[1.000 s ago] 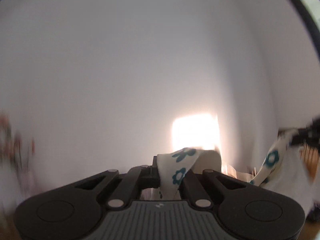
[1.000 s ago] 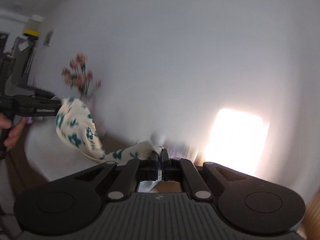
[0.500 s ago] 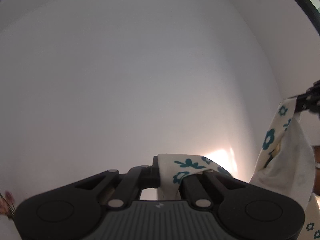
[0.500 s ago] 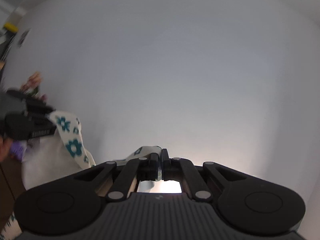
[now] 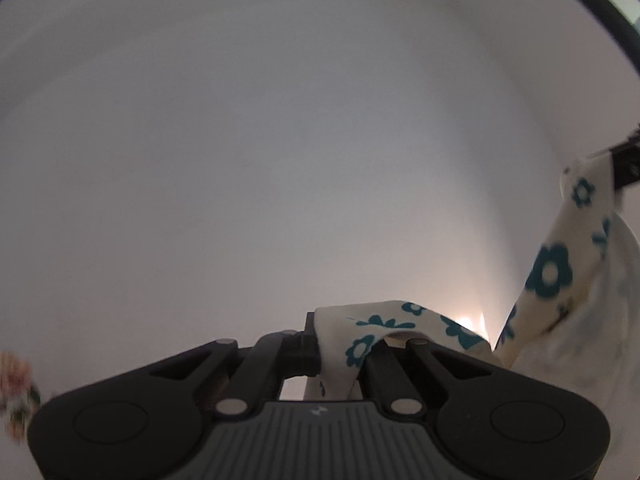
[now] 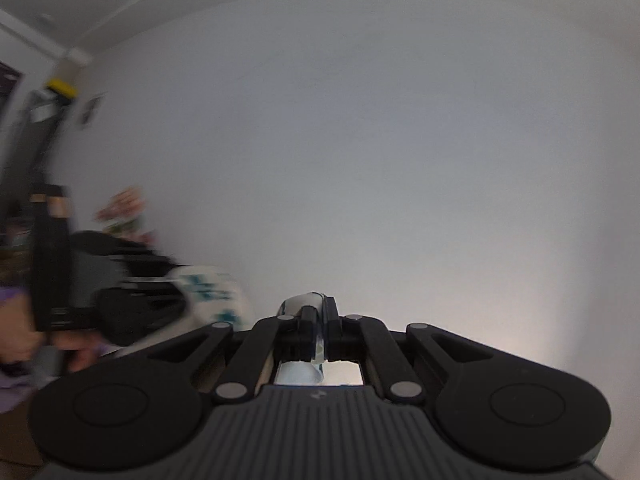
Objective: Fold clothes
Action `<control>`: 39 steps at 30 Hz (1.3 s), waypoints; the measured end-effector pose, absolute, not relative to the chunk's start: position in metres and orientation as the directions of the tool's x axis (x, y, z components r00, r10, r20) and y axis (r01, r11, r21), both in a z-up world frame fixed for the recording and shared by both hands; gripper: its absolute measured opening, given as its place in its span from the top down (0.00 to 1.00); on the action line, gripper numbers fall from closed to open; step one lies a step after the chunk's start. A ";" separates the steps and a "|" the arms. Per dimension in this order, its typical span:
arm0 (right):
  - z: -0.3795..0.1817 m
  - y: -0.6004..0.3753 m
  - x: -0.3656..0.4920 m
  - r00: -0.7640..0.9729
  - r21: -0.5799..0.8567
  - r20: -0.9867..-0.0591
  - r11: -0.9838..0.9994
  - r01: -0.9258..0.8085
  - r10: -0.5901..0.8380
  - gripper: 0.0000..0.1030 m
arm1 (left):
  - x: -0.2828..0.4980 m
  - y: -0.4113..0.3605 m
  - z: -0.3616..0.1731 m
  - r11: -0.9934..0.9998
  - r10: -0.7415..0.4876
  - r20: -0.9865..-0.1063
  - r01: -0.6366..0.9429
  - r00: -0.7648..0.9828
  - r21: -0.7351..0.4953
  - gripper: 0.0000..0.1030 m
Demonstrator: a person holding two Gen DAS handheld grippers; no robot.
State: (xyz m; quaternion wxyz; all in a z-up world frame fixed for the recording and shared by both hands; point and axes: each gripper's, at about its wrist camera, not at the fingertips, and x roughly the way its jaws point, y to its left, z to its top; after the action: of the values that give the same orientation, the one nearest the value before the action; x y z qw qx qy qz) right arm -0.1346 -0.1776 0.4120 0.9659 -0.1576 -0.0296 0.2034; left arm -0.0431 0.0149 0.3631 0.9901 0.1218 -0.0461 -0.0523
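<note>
Floral garment: strung crosswise in the air between left tool and right tool, both clamped on its edge; remainder hung below, out of view.

Left wrist view: the floral garment runs off the right edge — its lower part and full shape are cut off. The right gripper shows only as a dark sliver at that edge. Flowers at lower left are smeared.

Right wrist view: the left gripper and the hand holding it are motion-blurred — finger detail unreadable.
</note>
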 end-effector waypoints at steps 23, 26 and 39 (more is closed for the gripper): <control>0.158 -0.187 -0.056 0.824 -0.185 -0.492 0.890 -0.416 0.283 0.39 | -0.108 0.027 0.092 0.877 -0.352 -0.495 0.464 0.795 0.122 0.25; 0.094 -0.203 -0.038 0.802 -0.156 -0.577 0.943 -0.293 0.154 0.39 | -0.106 0.014 0.039 0.849 -0.250 -0.571 0.460 0.782 0.258 0.30; 0.034 -0.186 0.025 0.706 -0.026 -0.687 0.966 -0.257 0.170 0.70 | -0.100 0.114 0.022 0.793 -0.002 -0.632 0.387 0.775 0.471 0.87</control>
State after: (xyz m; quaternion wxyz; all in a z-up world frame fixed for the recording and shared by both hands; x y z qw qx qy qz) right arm 0.0249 -0.1860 0.0344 0.9217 -0.0599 0.3653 0.1157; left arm -0.1000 0.1140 0.0220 0.8920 0.3028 0.3175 -0.1089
